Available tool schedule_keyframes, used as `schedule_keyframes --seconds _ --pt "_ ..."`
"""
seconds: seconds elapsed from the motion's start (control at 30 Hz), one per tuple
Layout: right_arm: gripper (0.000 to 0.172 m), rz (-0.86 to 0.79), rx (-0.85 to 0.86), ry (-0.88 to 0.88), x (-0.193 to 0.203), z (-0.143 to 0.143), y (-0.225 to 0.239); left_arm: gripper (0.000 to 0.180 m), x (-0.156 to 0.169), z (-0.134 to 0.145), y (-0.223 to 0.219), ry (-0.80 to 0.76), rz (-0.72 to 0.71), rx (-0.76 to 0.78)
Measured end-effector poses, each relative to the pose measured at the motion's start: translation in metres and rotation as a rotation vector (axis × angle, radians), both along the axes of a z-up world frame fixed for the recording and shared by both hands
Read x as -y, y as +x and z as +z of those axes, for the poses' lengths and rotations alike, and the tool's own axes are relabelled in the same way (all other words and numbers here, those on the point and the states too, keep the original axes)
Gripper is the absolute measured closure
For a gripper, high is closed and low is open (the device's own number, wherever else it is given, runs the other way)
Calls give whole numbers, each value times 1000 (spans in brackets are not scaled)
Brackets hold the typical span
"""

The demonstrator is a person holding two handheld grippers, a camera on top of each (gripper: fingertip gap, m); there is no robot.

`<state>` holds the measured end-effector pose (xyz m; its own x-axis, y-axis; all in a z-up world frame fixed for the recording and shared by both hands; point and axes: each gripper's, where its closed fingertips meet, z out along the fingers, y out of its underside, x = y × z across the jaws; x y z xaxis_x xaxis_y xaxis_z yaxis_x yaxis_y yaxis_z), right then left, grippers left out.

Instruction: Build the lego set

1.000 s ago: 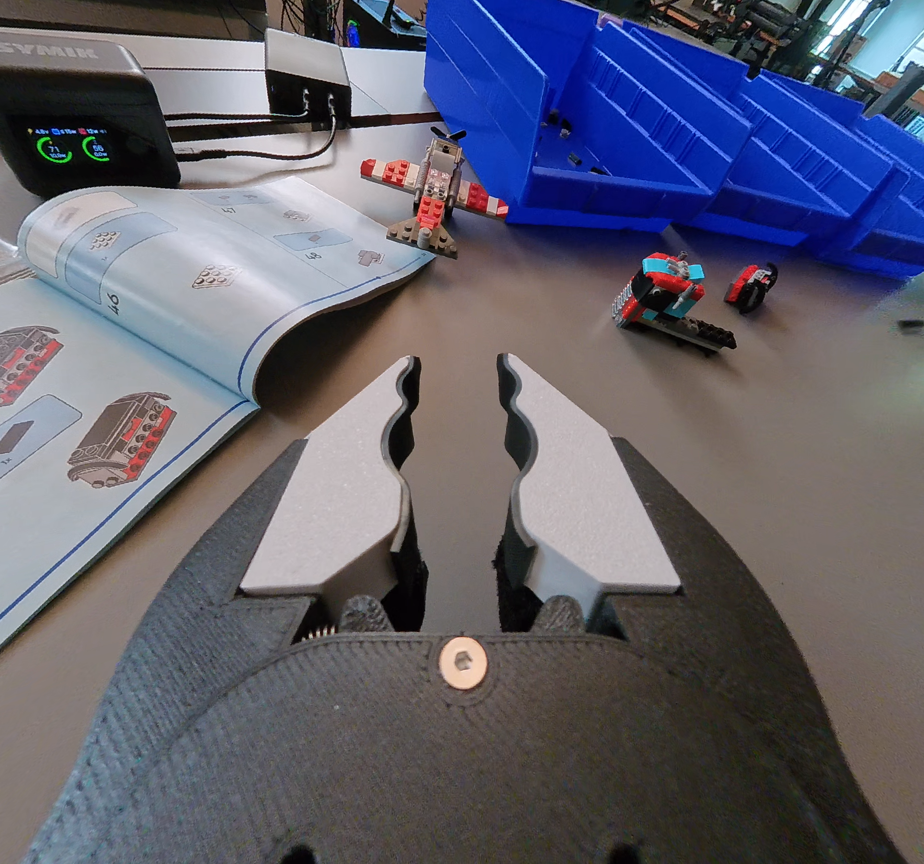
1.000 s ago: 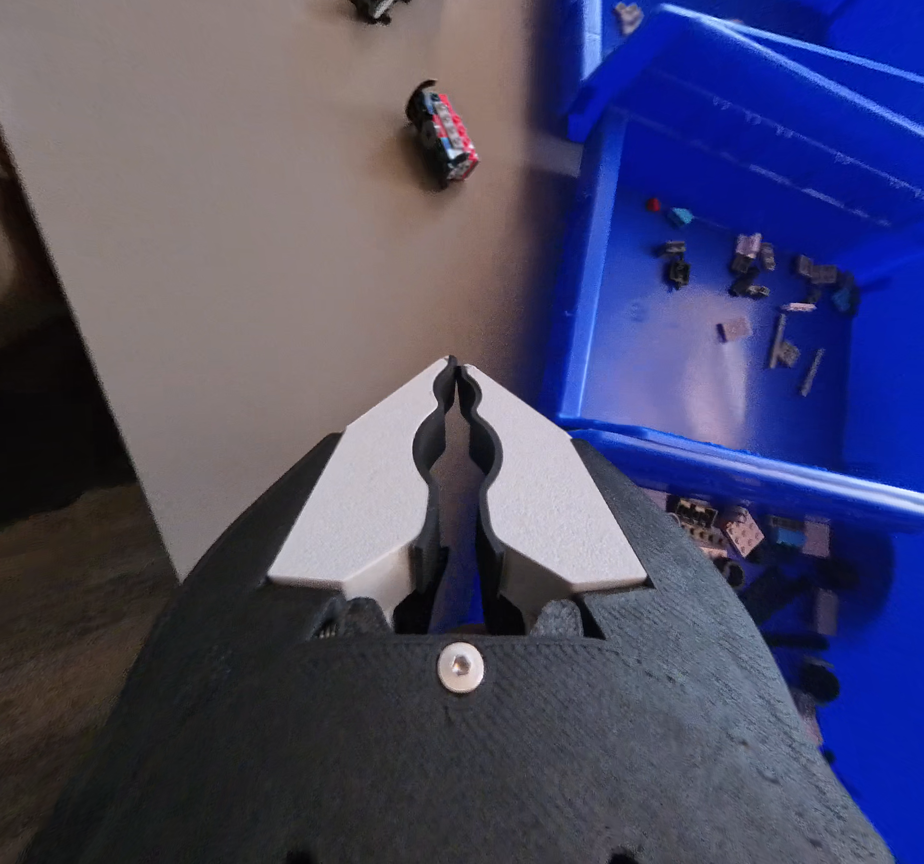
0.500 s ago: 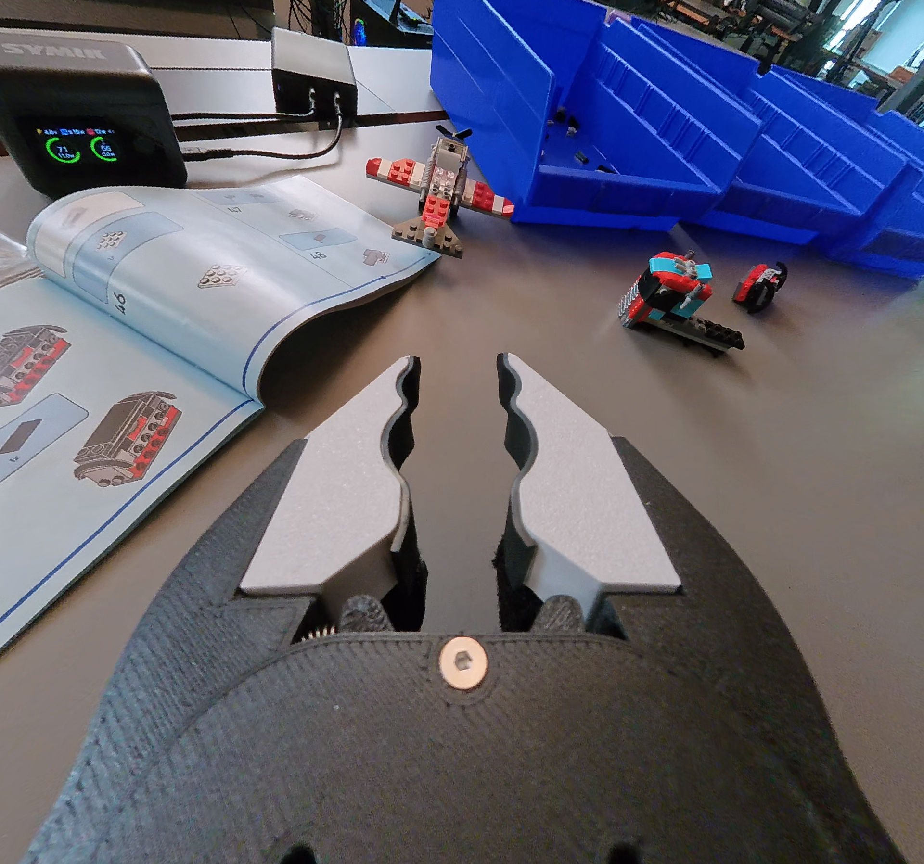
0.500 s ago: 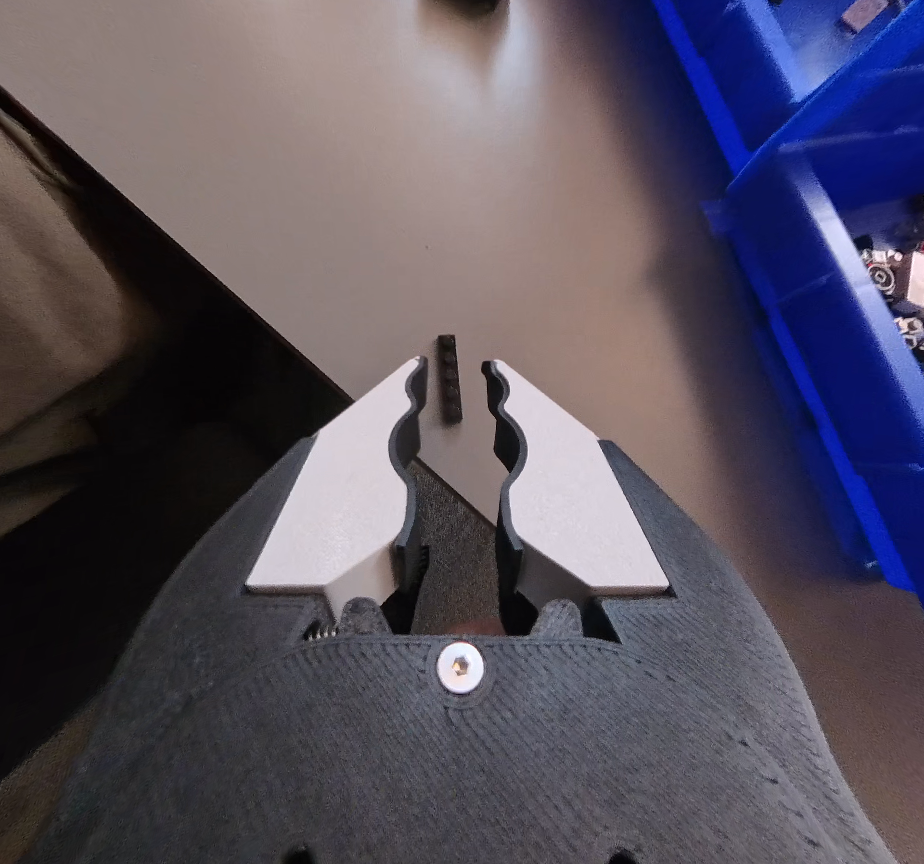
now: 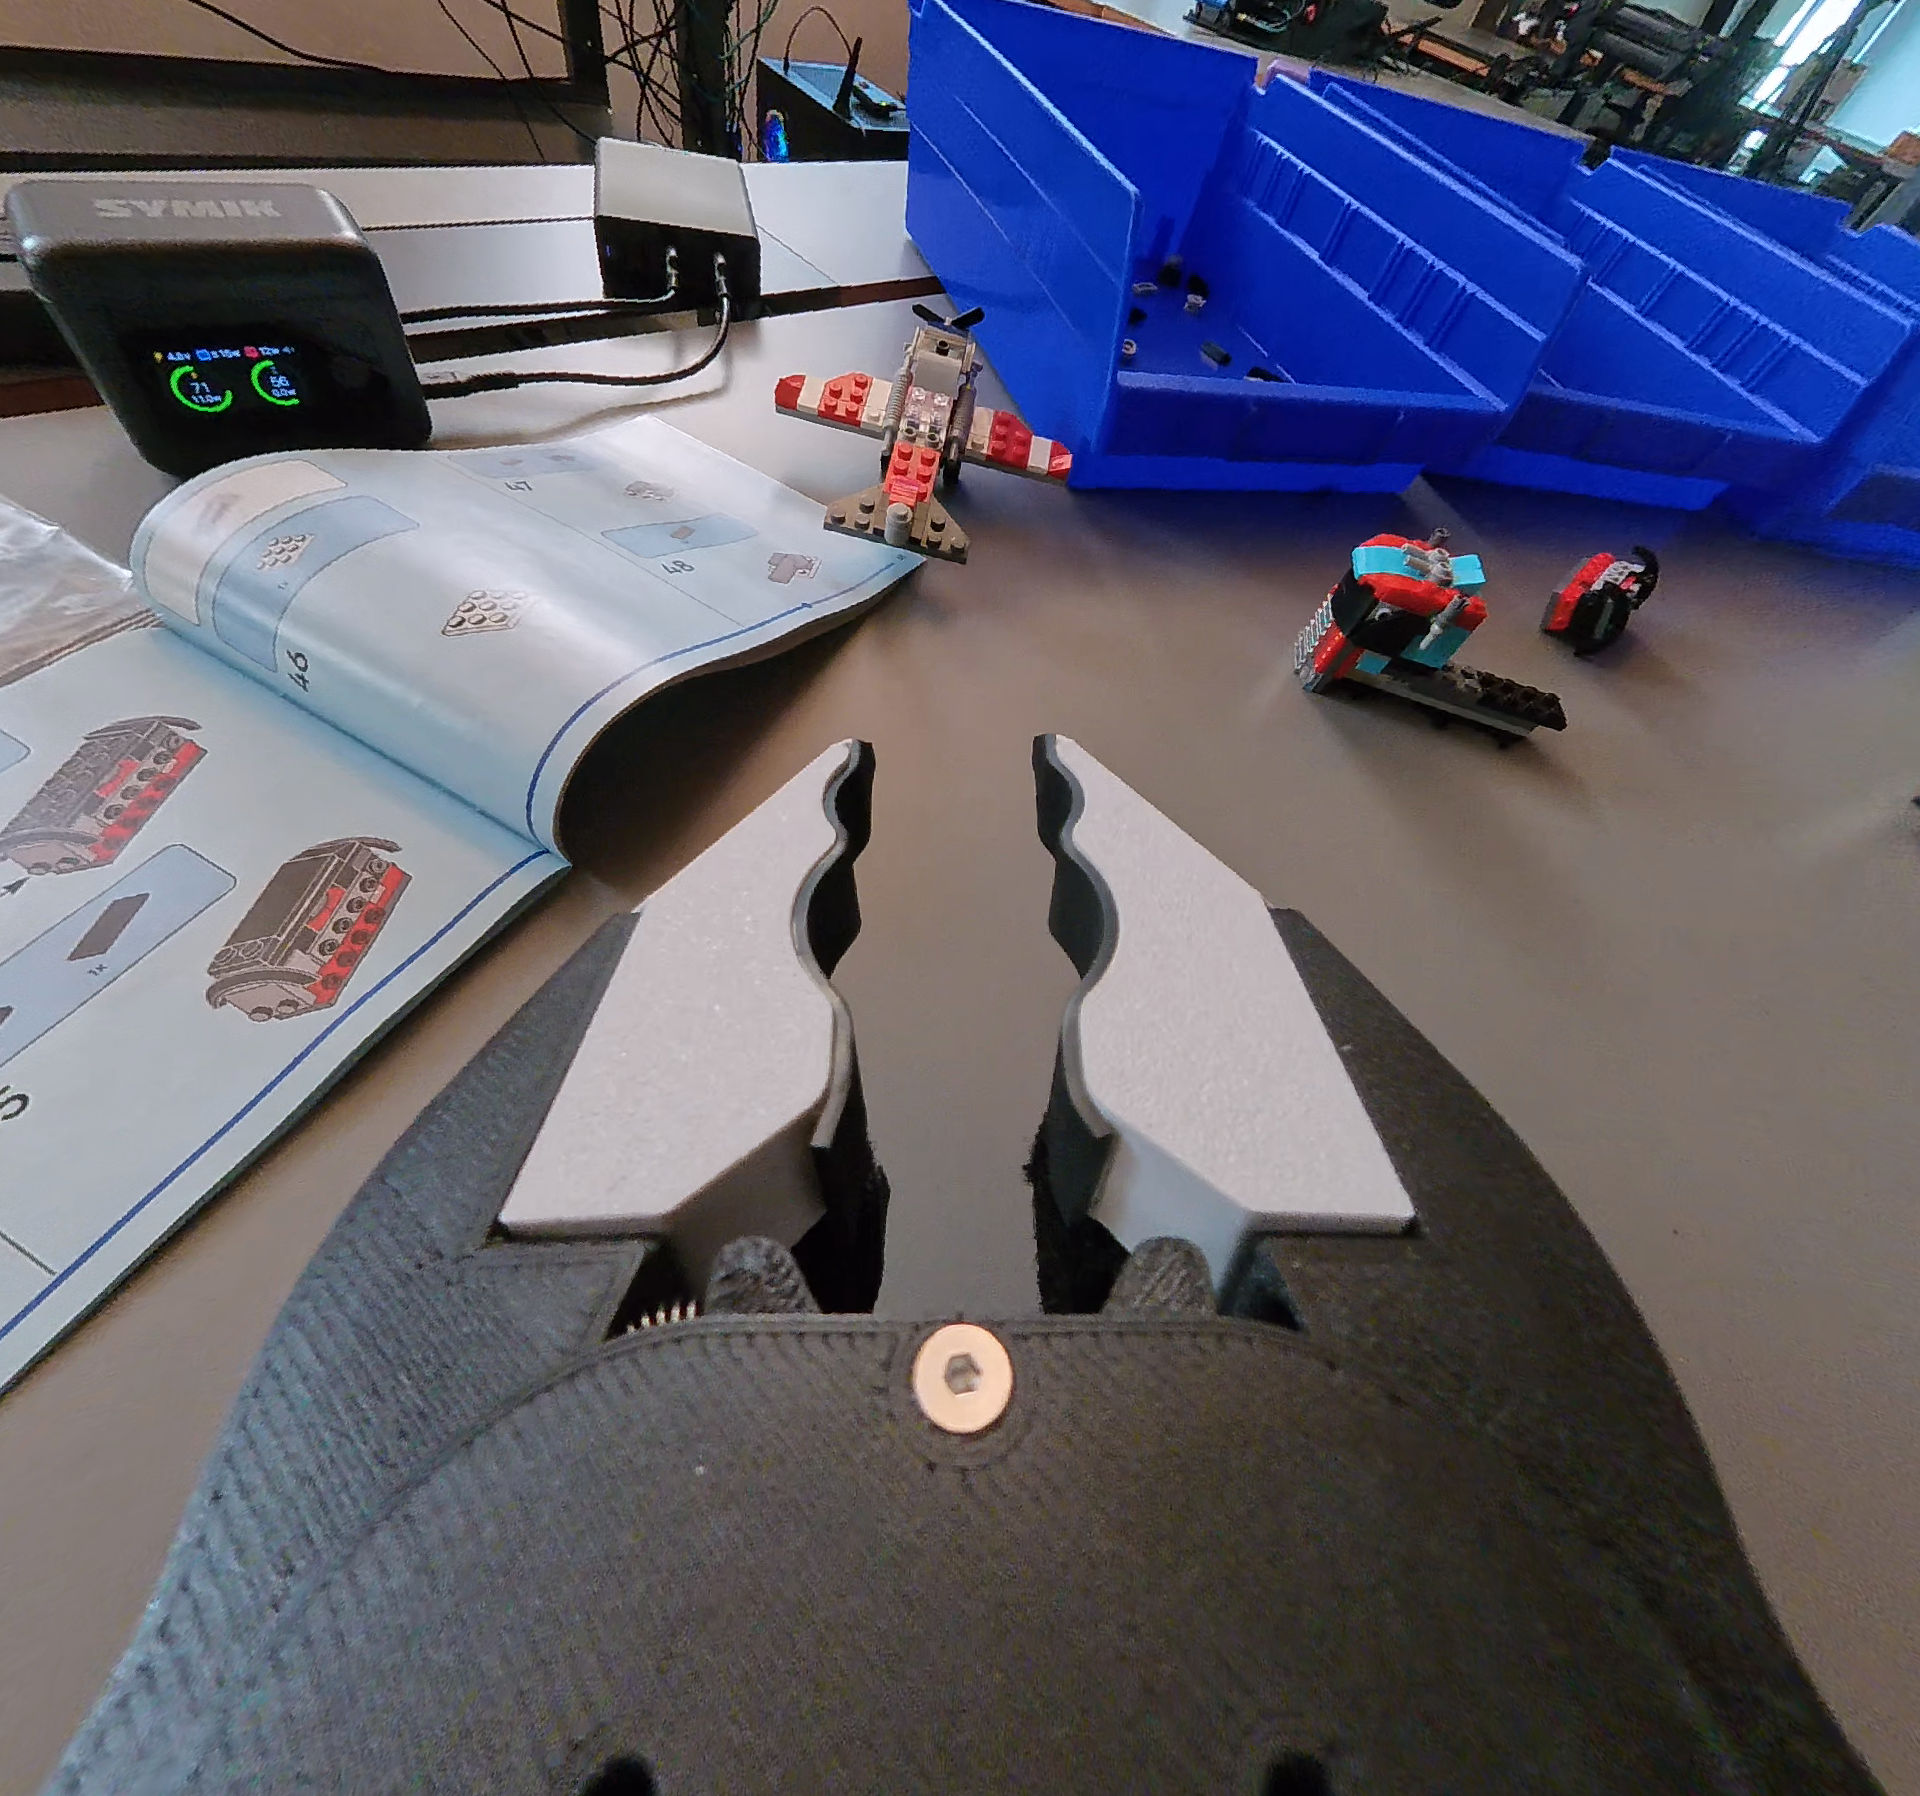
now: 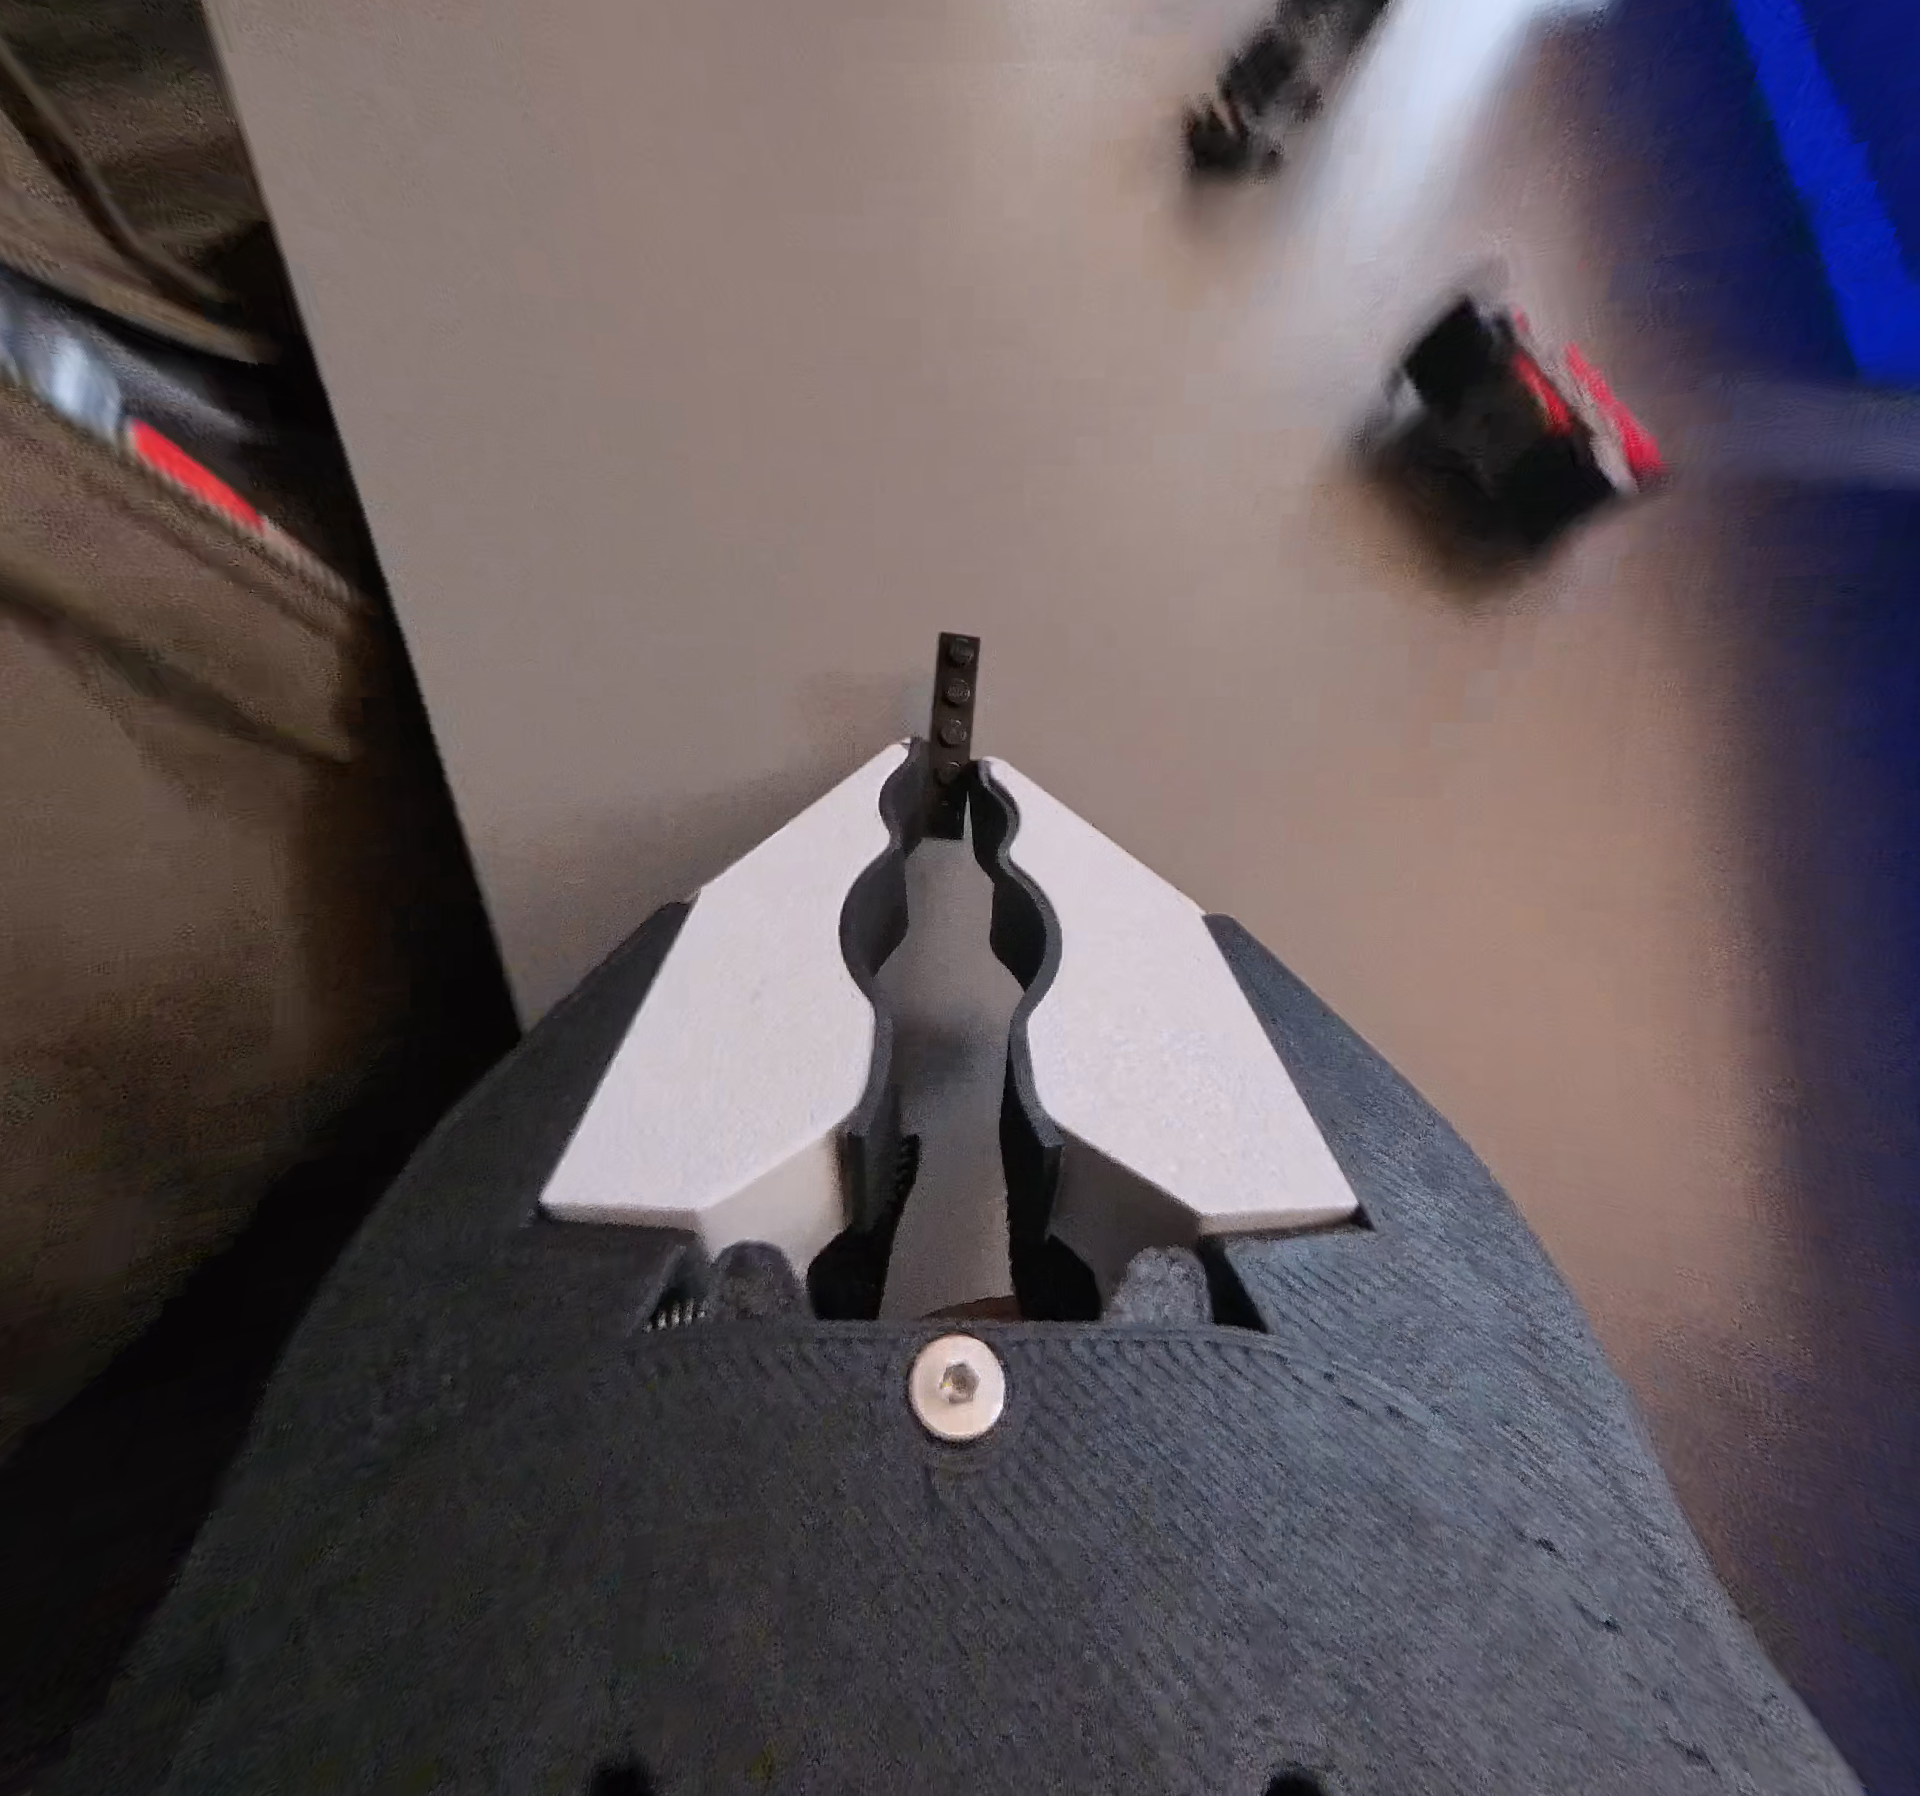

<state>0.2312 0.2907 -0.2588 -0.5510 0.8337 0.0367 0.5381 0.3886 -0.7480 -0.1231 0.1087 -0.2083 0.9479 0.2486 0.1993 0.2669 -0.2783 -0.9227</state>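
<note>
Right gripper [image 6: 948, 782]: pinches black studded strip [image 6: 956, 697], long axis pointing straight ahead beyond fingertips.
Left gripper [image 5: 948, 770]: wide, bare, over table [image 5: 1351, 915].

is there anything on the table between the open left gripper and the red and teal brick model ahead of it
Nothing visible. Bare table runs from the open, empty left gripper to the red and teal brick model. The open booklet lies off to the left, clear of that line.
</note>
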Motion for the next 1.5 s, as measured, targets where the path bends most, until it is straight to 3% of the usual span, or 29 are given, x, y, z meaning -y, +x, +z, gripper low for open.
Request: schedule_keyframes --seconds 0.17,0.23,0.37,0.47,0.57,0.63,0.73,0.9,1.13,1.5 --pt "162 112 -18 31 32 -1 -53 148 2 0 0 -3 17 -9" --pt "160 138 -9 64 32 -5 -55 148 3 1 0 2 26 -14" --pt "141 139 -10 57 14 2 -36 148 3 0 -1 3 23 3" --pt "137 58 -1 47 -37 32 -4 148 3 0 -1 2 18 16" --pt "140 -137 -11 127 -132 83 27 148 2 -1 0 0 8 26" --pt "143 -265 44 192 -201 102 41 147 1 -3 0 -9 -1 41" --pt "147 -293 205 331 -284 86 50 147 -1 -5 0 -20 -12 51" --pt "147 -175 409 377 -347 30 31 147 0 -5 -1 -22 0 32" --pt "152 -122 490 367 -376 -1 23 147 -2 -11 -1 -61 0 54" --pt "156 -109 494 334 -372 -5 25 148 -4 -13 0 -69 -30 80"
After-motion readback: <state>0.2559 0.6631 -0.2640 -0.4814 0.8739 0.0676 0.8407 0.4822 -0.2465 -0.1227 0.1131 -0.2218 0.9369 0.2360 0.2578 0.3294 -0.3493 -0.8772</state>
